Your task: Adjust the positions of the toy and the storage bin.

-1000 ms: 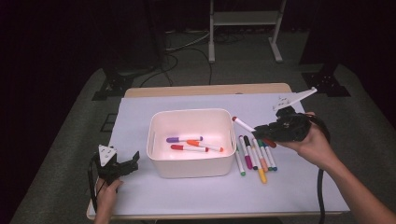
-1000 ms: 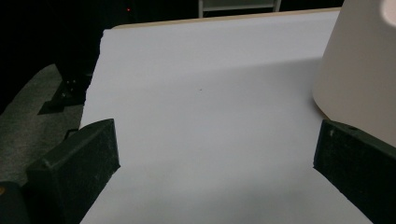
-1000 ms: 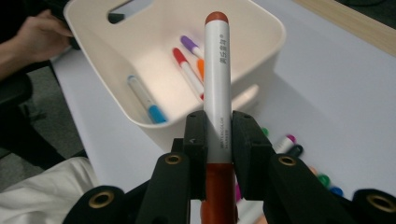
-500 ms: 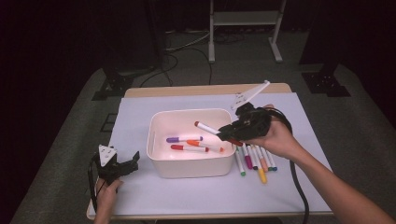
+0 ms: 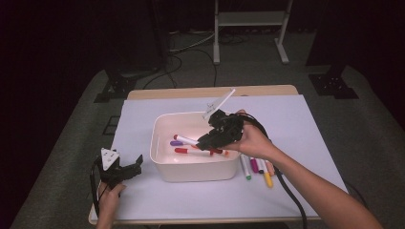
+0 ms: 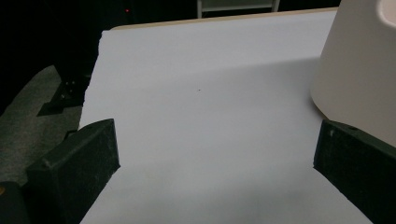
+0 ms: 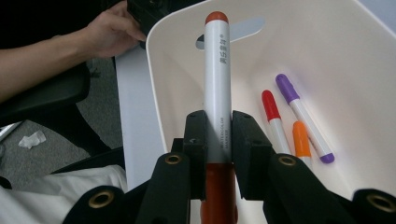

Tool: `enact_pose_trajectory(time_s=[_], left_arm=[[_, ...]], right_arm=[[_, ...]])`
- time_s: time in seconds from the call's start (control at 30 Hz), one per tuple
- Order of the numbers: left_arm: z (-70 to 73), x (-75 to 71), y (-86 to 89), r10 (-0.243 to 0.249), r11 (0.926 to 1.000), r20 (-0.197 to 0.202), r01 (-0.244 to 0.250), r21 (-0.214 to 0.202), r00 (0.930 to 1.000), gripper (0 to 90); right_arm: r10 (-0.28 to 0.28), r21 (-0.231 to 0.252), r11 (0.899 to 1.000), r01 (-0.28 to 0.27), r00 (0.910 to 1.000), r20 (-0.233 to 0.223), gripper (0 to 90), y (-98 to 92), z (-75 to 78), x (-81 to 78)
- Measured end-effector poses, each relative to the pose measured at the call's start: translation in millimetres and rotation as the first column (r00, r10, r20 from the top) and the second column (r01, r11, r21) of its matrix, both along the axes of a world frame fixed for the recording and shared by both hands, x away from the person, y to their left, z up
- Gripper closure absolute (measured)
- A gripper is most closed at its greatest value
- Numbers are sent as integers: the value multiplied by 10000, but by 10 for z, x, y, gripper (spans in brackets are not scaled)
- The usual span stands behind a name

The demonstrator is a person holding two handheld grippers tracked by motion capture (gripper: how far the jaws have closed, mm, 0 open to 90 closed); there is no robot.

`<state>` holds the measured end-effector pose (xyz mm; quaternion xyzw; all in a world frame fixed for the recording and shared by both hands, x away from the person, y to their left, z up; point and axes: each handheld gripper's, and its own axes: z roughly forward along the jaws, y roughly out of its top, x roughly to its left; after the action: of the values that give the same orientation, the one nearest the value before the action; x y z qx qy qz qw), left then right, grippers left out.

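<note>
Since the earlier frames the right gripper (image 5: 206,140) has carried its red-capped marker (image 7: 217,84) from beside the white bin (image 5: 165,164) to over it, jaws pinching the barrel. The left gripper (image 5: 130,168), jaws spread, rests left of the bin.

The white bin (image 5: 196,169) stands at the middle of the high view, its walls closing off the centre of the white mat (image 5: 296,119). Above its open top, the right gripper (image 5: 206,141) and the red-capped marker (image 5: 187,140) it clamps take up the right half. A row of loose markers (image 5: 258,168) lies just beside the bin's right wall, under the forearm. The left gripper (image 5: 131,168) sits at lower left, near the bin's corner. The mat's upper strip and lower middle lie bare.
</note>
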<state>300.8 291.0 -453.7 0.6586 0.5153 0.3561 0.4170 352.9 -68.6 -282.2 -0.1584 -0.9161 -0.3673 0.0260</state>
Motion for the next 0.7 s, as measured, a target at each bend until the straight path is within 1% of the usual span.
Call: enact_pose_trajectory(time_s=[0.17,0.3,0.37,0.43,0.6,0.67,0.7], left_arm=[[0,1,1,10,10000,2,-10,-50,10000,0],[-1,1,0,21,10000,1,-21,-70,10000,0],[-1,2,1,19,10000,4,-19,-76,10000,0],[0,3,3,23,10000,-11,-23,-93,10000,0],[-1,4,1,20,9999,17,-20,-102,10000,0],[-1,4,2,24,9999,-5,-24,-105,10000,0],[0,4,3,18,9999,-9,-18,-108,10000,0]], right_arm=[[177,-211,9996,-178,9998,-46,759,119,-115,69],[383,-183,9991,-386,9991,-153,759,199,-206,127],[467,-254,9986,-472,9987,-195,759,235,-240,142],[622,-405,9972,-629,9979,-200,758,295,-295,160],[725,-544,9957,-744,9968,-344,759,363,-357,189],[785,-664,9945,-808,9962,-368,759,401,-388,195],[899,-793,9925,-928,9952,-386,759,440,-419,200]])
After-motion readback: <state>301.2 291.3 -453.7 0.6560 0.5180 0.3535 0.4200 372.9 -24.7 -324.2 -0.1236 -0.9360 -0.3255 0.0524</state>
